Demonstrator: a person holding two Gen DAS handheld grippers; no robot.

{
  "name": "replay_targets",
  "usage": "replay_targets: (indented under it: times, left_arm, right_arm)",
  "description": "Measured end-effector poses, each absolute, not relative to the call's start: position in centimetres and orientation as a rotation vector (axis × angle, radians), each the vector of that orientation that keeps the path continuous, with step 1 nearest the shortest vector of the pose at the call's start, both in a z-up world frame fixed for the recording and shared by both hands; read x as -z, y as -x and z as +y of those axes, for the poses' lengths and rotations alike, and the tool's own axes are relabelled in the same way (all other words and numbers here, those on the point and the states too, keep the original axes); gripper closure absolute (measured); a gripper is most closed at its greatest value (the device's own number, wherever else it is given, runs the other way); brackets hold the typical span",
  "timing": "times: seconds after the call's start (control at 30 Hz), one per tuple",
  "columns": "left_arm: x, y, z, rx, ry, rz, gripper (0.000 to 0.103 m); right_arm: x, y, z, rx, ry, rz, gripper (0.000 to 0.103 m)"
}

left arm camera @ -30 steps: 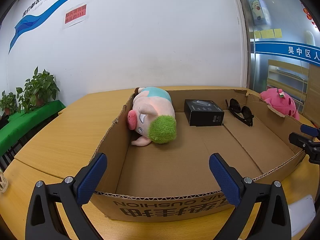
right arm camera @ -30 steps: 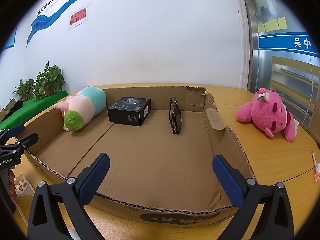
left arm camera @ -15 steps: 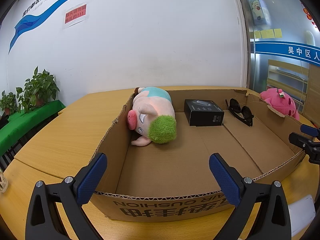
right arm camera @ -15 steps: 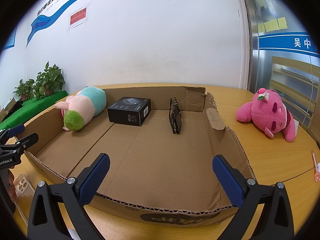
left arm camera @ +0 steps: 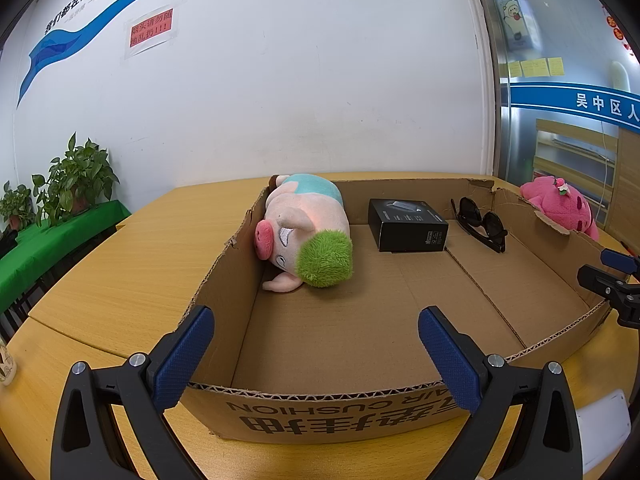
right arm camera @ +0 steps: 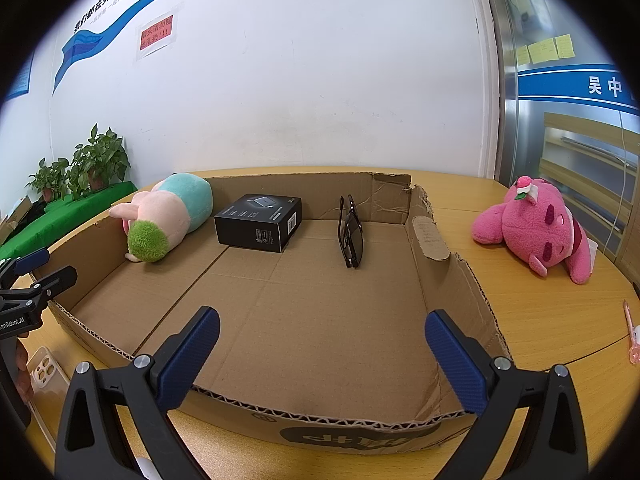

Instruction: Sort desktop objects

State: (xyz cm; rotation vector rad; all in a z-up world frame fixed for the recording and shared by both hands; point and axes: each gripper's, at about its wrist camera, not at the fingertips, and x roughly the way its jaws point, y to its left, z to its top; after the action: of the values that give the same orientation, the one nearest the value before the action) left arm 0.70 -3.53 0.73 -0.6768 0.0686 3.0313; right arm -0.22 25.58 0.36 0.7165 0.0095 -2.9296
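Cardboard box (left arm camera: 320, 404) | beyond spread fingers (left arm camera: 182, 364) | pig plush (left arm camera: 304, 232) inside, far-left

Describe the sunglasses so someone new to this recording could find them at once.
Start at the shallow cardboard box on the wooden table. Three things line its far wall: a plush pig, a black carton, then the sunglasses, nearest the torn right corner. They alone are thin, with dark lenses.
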Motion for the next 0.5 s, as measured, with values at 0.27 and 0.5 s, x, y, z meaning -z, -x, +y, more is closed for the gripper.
replay_targets:
  times: [0.27, 0.5]
  left_arm:
    - [-0.71, -0.70, -3.50, -3.031, 0.677, 0.068, 0.000]
    - [-1.56, -1.12, -3.77, -3.015, 0.730, 0.078, 0.000]
  right_arm:
    - [-0.36, 0.22, 25.56, 2.930, -0.717, 0.010, 0.001]
    - [-0.34, 0.21, 25.59, 2.930, -0.714, 0.009, 0.001]
